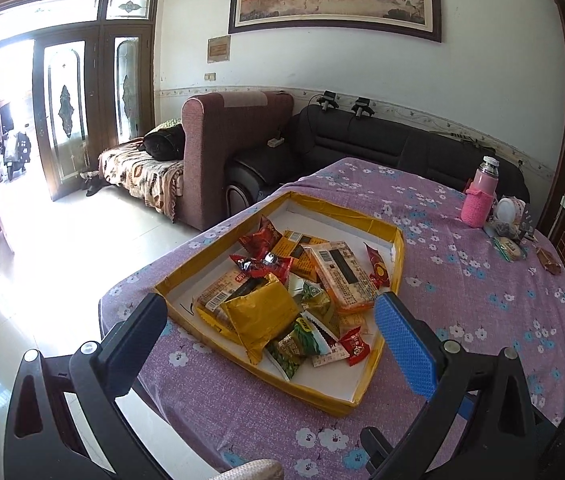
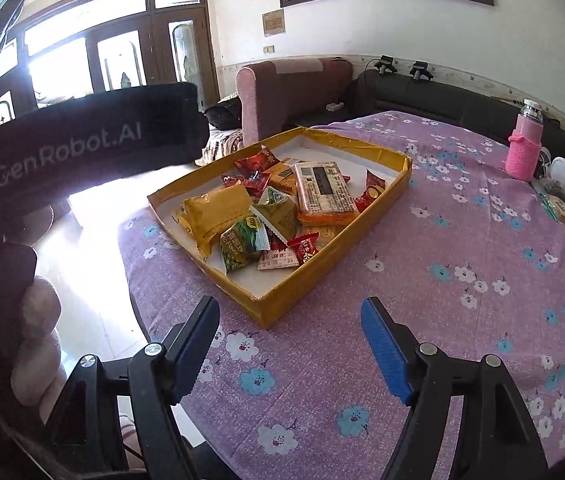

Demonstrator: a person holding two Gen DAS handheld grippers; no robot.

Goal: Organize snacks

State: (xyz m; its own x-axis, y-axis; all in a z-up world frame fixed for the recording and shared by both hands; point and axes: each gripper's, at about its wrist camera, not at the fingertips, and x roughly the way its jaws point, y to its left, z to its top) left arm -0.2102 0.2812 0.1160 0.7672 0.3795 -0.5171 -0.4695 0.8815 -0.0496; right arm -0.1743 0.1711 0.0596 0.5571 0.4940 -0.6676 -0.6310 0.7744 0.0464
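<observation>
Hovering wide open and empty, the left claw (image 1: 270,320) frames snack packets (image 1: 294,284) piled in a yellow tray (image 1: 346,210) on the flowered tablecloth (image 1: 482,280). The right claw (image 2: 290,322), equally open, sits just short of the tray's near corner.

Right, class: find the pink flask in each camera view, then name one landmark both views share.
Left wrist view: pink flask stands upper right, at the table's far edge.
Right wrist view: pink flask stands upper right, again at the far edge.
Shared landmark: the yellow snack tray, left of it.
</observation>
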